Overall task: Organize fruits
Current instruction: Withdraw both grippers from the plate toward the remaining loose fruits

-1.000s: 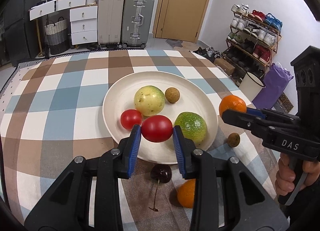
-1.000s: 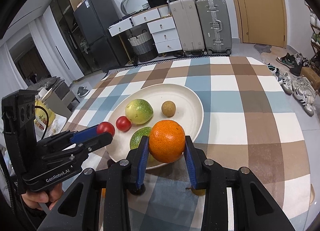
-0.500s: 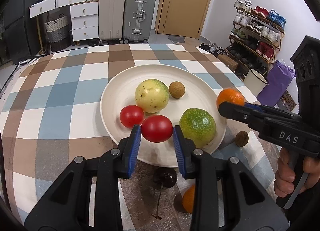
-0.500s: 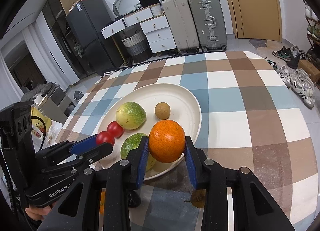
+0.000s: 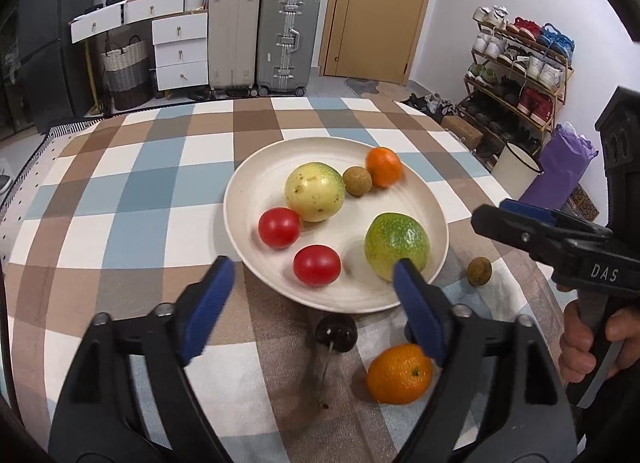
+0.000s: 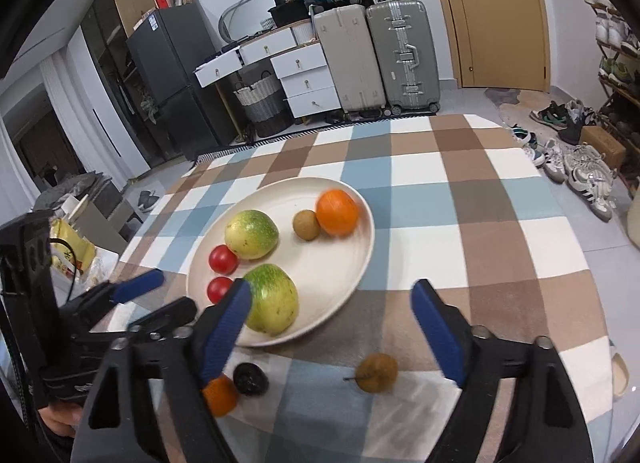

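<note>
Both sets of jaws stand wide apart with nothing between them. From its own camera the left gripper (image 5: 310, 295) frames the near rim of the plate (image 5: 256, 179), its right blue pad overlapping the edge of the green fruit; the right gripper (image 6: 332, 309) spreads over the checked tablecloth (image 6: 460, 239) just right of the plate's near edge. In the left view the right gripper reaches in from the right side, gripped by a hand (image 5: 592, 339) at the frame's edge.

Nearest on the cloth, off the plate, lie a small orange (image 5: 400, 374), a dark cherry (image 5: 336, 334) with its stem pointing toward the camera, and a brown longan (image 5: 479, 271) just right of the plate's rim. The cherry sits just below the plate's near rim, and the orange lies right of the cherry.

On the plate, the closest fruit is a red tomato (image 5: 317, 265), with a green passion fruit (image 5: 397, 245) to its right. Behind them sit a second tomato (image 5: 279, 227) touching a yellow-green passion fruit (image 5: 314, 197). Farther back a second longan (image 5: 357, 181) rests against a slightly blurred orange (image 5: 384, 167) near the far rim.

Beyond the table, two suitcases (image 5: 264, 35) stand on the floor beside white drawers (image 5: 180, 51) and a woven basket (image 5: 126, 75). A wooden door (image 5: 380, 11) is behind them, and a shoe rack (image 5: 520, 71) lines the right wall.
</note>
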`<state>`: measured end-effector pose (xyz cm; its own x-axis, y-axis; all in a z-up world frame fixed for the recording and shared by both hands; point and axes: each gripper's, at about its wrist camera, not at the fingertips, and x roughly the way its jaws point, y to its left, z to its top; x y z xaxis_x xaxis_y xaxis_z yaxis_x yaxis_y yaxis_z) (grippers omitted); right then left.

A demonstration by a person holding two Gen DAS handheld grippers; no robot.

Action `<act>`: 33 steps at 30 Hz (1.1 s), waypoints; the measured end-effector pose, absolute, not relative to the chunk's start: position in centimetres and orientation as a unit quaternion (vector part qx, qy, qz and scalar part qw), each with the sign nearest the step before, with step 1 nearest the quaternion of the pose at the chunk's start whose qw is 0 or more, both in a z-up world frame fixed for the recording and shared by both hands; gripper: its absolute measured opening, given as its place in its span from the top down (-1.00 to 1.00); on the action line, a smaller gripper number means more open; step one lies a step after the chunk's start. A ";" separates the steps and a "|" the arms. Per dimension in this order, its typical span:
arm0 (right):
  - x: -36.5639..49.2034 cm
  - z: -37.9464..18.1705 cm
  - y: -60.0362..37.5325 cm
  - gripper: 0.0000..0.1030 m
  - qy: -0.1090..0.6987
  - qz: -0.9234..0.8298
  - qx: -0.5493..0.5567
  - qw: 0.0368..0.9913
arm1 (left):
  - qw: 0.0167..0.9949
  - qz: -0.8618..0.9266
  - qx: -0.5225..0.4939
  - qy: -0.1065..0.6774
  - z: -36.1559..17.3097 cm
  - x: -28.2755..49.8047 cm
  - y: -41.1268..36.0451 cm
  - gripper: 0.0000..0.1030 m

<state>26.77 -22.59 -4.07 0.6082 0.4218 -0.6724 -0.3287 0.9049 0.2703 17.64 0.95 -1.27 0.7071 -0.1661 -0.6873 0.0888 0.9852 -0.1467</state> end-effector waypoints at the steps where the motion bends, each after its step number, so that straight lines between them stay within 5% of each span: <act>1: 26.5 -4.0 -22.8 -0.88 0.388 0.204 0.059 0.897 | 0.923 -0.069 -0.057 0.375 -1.1 17.3 1.2 -0.66; 5: 25.8 -3.8 -23.3 -0.99 0.388 0.204 0.058 0.897 | 0.923 -0.059 -0.073 0.373 -0.6 16.2 2.0 -0.99; 33: 20.6 -5.0 -24.5 -0.99 0.405 0.192 0.002 0.894 | 0.916 -0.060 -0.054 0.394 -0.6 10.4 0.0 -0.99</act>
<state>20.56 -24.51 -4.98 0.5992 0.3444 -0.7227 -0.3410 0.9266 0.1588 10.40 -0.02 -0.58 0.6820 -0.1525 -0.7152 0.0681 0.9870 -0.1456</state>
